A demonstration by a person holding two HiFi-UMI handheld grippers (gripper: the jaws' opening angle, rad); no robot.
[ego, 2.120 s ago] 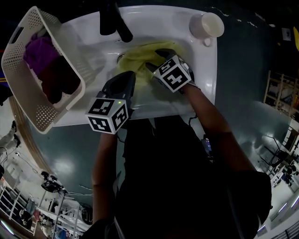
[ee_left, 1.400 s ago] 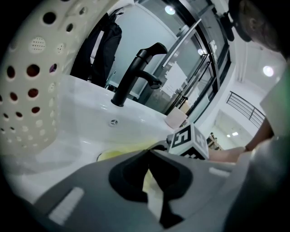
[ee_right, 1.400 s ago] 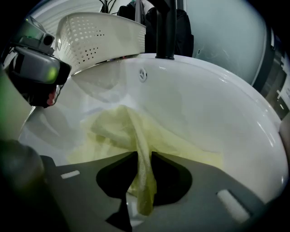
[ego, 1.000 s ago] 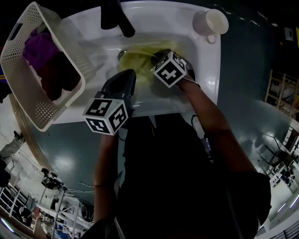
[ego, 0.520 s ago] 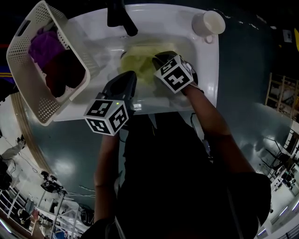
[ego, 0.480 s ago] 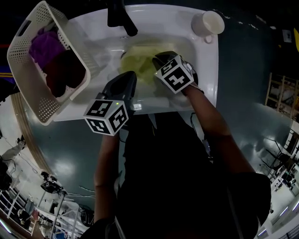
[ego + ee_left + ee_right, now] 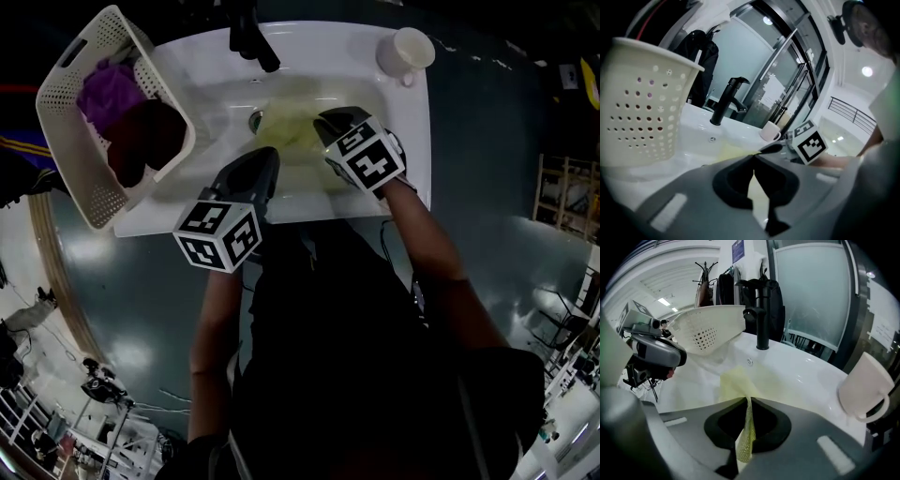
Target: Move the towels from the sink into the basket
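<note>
So, a purple towel and a dark red towel already lie in the basket, at ten o'clock of the sink. My right hand-held gripper pinches the yellow towel, the last one, which is not yet out of the sink. My left hand-held gripper is closed and empty.

Dim hall over a glossy grey-green floor.
Behind, frosted glass panels in black frames, beside a coat stand hung with dark clothes; overhead, white ceiling with round lights and strip lights; at the floor's right edge, open shelving.
</note>
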